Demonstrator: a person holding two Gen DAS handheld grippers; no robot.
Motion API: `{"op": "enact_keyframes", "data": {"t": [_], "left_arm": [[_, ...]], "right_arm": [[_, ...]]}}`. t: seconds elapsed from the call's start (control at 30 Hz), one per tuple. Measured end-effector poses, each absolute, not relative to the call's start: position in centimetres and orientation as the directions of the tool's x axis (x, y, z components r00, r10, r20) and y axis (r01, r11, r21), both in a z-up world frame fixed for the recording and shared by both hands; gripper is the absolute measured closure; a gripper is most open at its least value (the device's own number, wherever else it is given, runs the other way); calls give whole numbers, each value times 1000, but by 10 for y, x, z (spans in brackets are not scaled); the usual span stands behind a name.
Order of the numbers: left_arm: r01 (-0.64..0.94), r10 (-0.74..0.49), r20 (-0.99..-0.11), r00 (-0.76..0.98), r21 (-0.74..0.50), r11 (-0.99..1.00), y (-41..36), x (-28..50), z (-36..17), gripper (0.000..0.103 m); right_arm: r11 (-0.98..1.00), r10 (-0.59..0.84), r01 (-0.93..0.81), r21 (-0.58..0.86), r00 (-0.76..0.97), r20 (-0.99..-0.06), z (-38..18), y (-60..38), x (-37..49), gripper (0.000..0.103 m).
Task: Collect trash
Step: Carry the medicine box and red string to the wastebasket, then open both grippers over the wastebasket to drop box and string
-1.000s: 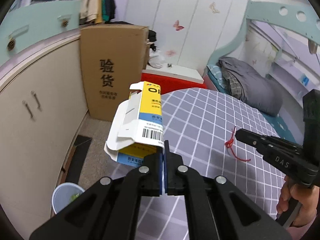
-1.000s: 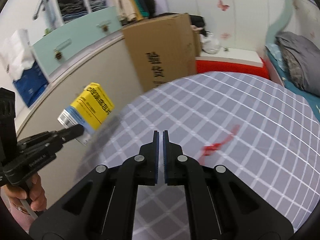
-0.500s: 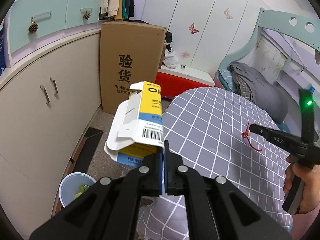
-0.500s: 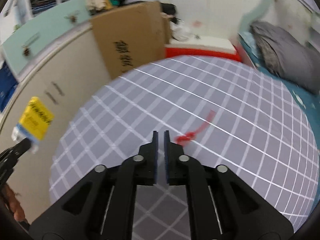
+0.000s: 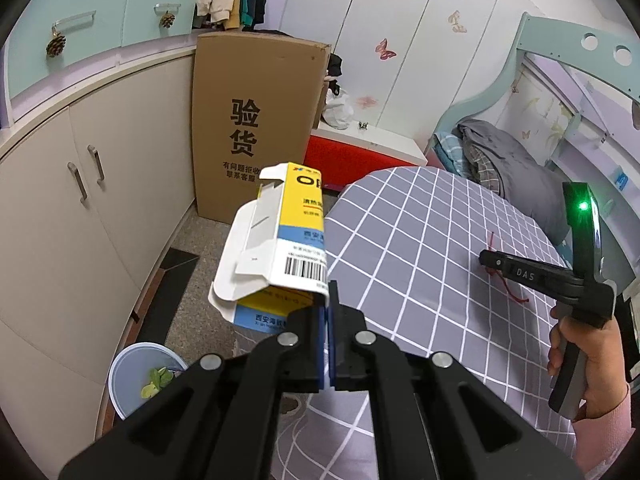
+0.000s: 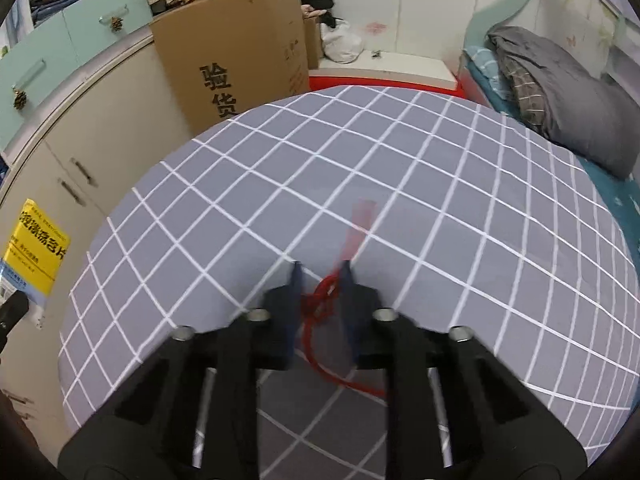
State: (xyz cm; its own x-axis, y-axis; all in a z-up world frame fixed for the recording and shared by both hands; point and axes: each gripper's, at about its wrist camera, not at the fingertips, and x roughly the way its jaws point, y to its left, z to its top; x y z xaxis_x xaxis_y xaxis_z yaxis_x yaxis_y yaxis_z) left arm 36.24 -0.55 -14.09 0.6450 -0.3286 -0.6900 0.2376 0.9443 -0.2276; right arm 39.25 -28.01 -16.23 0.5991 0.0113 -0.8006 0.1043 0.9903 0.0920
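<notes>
My left gripper (image 5: 327,292) is shut on the bottom flap of a flattened yellow, white and blue carton (image 5: 288,240), held up beside the table's left edge. The same carton (image 6: 38,248) shows at the far left of the right wrist view. A red string (image 6: 320,300) with a knot lies on the grey checked tablecloth (image 6: 360,160). My right gripper (image 6: 320,270) is down at the cloth, its jaws closing with the knot between them and a gap still on each side. From the left wrist view the right gripper (image 5: 486,259) hides part of the string (image 5: 516,294).
A pale blue bin (image 5: 120,376) with green leaves inside stands on the floor below the carton. A tall cardboard box (image 5: 252,120) leans against beige cabinets (image 5: 80,220). A bed with a grey blanket (image 5: 508,160) lies behind the table. A hand (image 5: 584,360) holds the right gripper.
My right gripper dropped onto the red string and its jaws came apart around the knot. The left gripper drifted a little with the carton still held.
</notes>
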Motion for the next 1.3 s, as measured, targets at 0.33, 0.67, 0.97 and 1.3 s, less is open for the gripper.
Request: {"op": "enact_keyframes", "data": {"t": [0.33, 0.67, 0.97, 1.3], "left_arm": [[203, -328, -690, 646, -259, 944, 23, 361, -146, 102], [94, -267, -712, 649, -273, 957, 95, 352, -160, 102], [-27, -203, -776, 598, -272, 962, 172, 345, -205, 102], [-159, -196, -865, 461, -298, 941, 240, 358, -290, 102]], "right_arm": [[981, 191, -110, 157, 632, -751, -134, -199, 383, 96], [918, 370, -349, 188, 582, -724, -120, -59, 377, 96], [861, 456, -446, 245, 460, -762, -161, 55, 385, 96], [871, 415, -425, 246, 368, -832, -250, 120, 399, 96]]}}
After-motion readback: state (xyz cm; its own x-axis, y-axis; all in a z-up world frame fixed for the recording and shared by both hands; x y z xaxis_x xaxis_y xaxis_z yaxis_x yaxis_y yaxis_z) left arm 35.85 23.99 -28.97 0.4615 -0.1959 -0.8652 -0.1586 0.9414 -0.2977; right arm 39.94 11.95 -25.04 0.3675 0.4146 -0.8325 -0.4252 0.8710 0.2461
